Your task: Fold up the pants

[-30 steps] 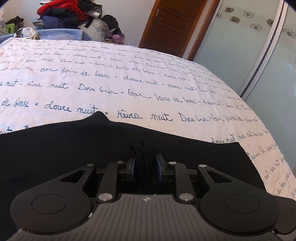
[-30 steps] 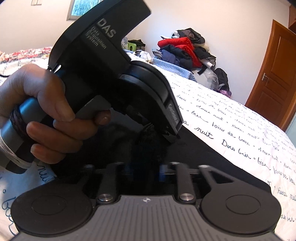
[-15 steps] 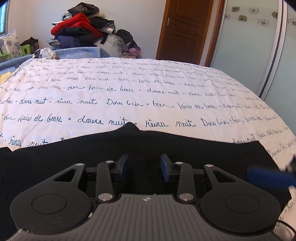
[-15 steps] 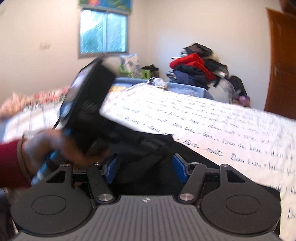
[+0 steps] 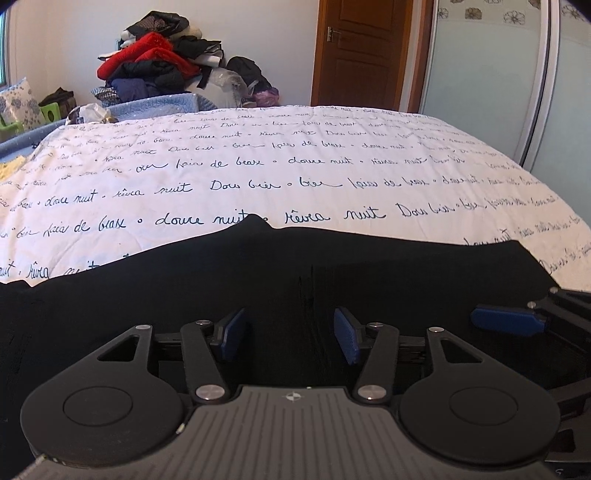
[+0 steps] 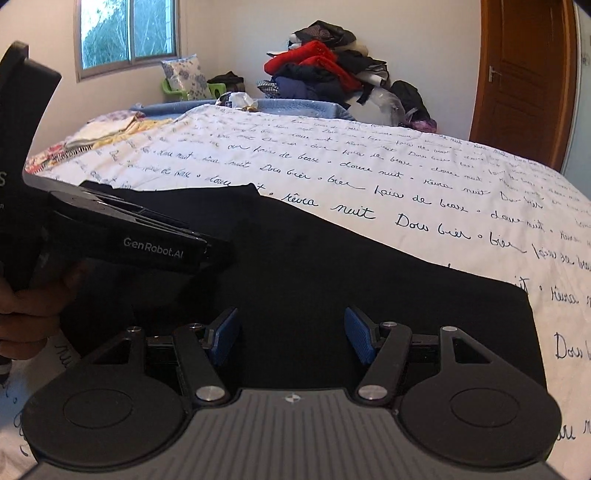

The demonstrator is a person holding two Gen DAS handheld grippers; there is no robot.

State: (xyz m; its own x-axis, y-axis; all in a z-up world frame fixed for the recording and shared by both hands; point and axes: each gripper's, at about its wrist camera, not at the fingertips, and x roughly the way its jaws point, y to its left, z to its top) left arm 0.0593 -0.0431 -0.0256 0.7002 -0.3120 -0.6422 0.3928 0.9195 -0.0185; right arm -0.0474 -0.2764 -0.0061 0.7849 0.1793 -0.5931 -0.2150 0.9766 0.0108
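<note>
Black pants [image 5: 258, 280] lie flat, folded, on the near part of a white bedspread with blue script [image 5: 295, 173]. My left gripper [image 5: 290, 338] is open just above the pants and holds nothing. My right gripper [image 6: 291, 338] is open and empty over the same pants [image 6: 332, 280]. The right gripper's blue pad [image 5: 508, 320] shows at the right edge of the left wrist view. The left gripper body [image 6: 122, 232], held in a hand, shows at the left of the right wrist view.
A pile of clothes [image 5: 159, 70] sits beyond the far end of the bed, next to a wooden door [image 5: 364, 51]. A sliding wardrobe [image 5: 517, 74] stands to the right. A window [image 6: 127, 33] and cushions are at the back left.
Both grippers have let go of the black pants and opened. They have pulled back and spread apart, and the pants now lie flat on the bed.
</note>
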